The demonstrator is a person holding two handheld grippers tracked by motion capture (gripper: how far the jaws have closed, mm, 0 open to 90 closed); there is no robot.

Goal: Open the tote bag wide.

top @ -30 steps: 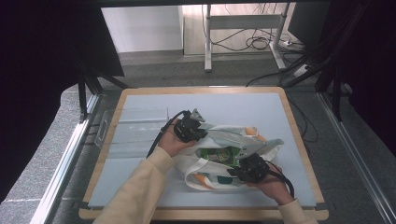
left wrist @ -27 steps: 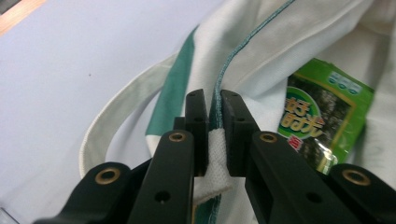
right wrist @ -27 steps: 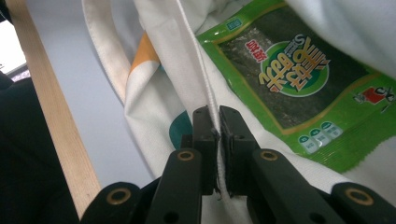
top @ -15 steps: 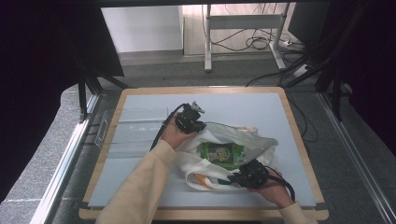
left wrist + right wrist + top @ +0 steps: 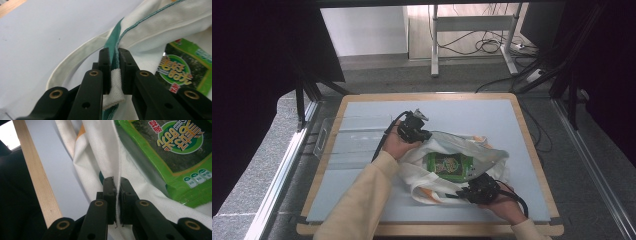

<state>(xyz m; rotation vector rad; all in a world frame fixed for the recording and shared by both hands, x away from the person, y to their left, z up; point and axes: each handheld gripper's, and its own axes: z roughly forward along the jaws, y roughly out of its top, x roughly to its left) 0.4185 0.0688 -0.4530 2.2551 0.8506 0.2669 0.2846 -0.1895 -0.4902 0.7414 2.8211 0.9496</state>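
Both my grippers, left [image 5: 114,53] and right [image 5: 116,182], pinch the soft cloth bag's [image 5: 432,172] rim; limp fabric, so I'd grip the hems; a light snack packet [image 5: 449,165] lies inside.

This looks like a lab or recording workspace, not a home. A wood-framed table [image 5: 532,150] with a pale blue top stands inside a rig of black struts [image 5: 569,75], with black curtains [image 5: 257,75] hung on both sides. The floor [image 5: 377,75] is grey carpet, and metal rails [image 5: 282,175] run along the table's sides. Behind it stand the metal legs of a desk [image 5: 434,45], with loose cables [image 5: 492,46] and a power strip [image 5: 534,75] lying on the floor beside a bare white wall [image 5: 362,30].
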